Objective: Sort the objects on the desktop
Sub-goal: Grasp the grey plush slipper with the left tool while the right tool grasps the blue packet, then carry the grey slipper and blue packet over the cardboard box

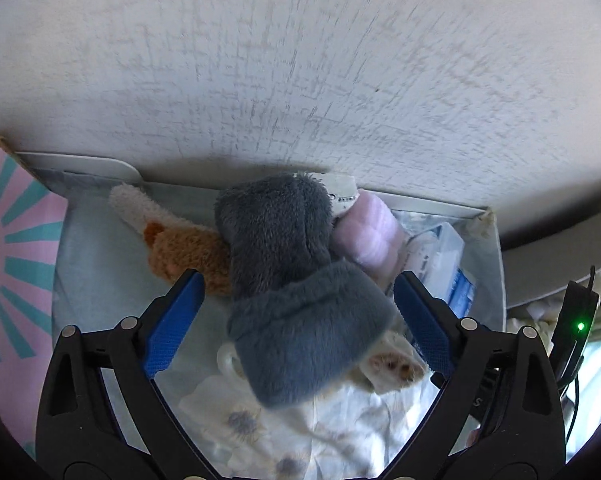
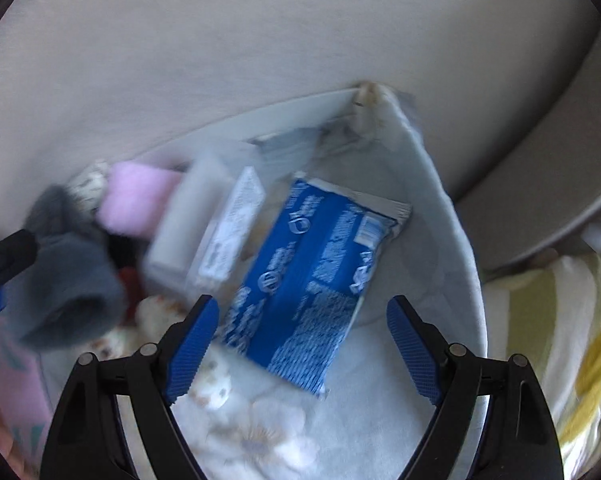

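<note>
White box [image 1: 496, 240] by the wall holds the things. One grey fluffy toy [image 1: 296, 280] lies in the middle of the box, between the wide-open fingers of the left gripper [image 1: 296, 312], which hold nothing. One blue packet [image 2: 312, 280] lies in the box's right side, under the wide-open, empty right gripper [image 2: 300, 344]. One pink roll [image 1: 370, 232] touches the grey toy.

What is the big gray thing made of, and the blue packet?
Gray thing: probably plush fabric, since its surface is fuzzy with short soft fibres. Blue packet: looks like thin plastic film, smooth with printed writing and a crimped end; blur leaves that unsure.
</note>
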